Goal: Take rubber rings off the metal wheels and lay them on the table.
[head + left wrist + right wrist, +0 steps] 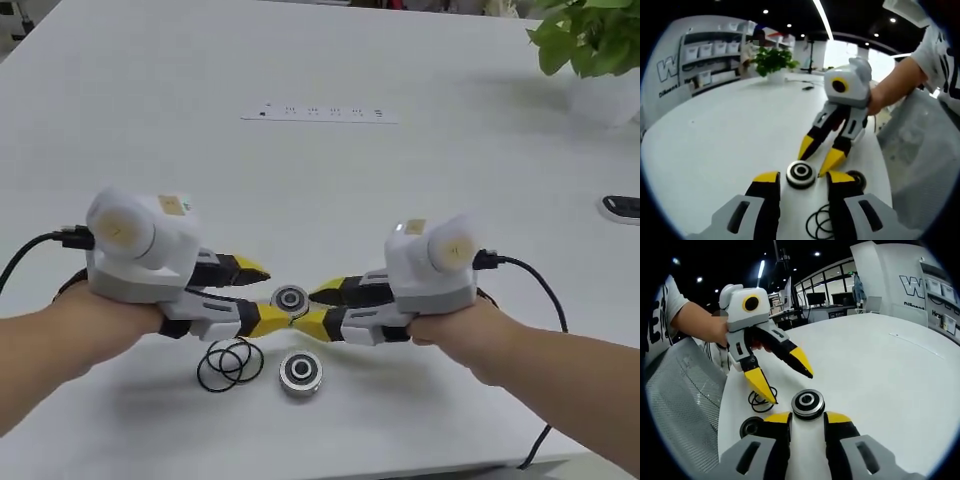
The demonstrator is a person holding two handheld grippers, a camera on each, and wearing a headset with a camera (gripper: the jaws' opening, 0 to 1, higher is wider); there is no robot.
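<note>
two grippers face off over a wheel

nearest, black rubber rings (230,362) lie on the white table (400,180) beside a loose metal wheel (300,370). just beyond, the left gripper (803,179) and right gripper (807,419), each with jaws apart, flank another wheel (290,298). farther back, a potted plant (590,35).

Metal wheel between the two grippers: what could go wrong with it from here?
The metal wheel is between the open tips of the left gripper and right gripper, clamped by neither, so a nudge might send it rolling. The four tips crowd close and could knock together. The loose rubber rings and second wheel lie close by and might get swept aside.
</note>
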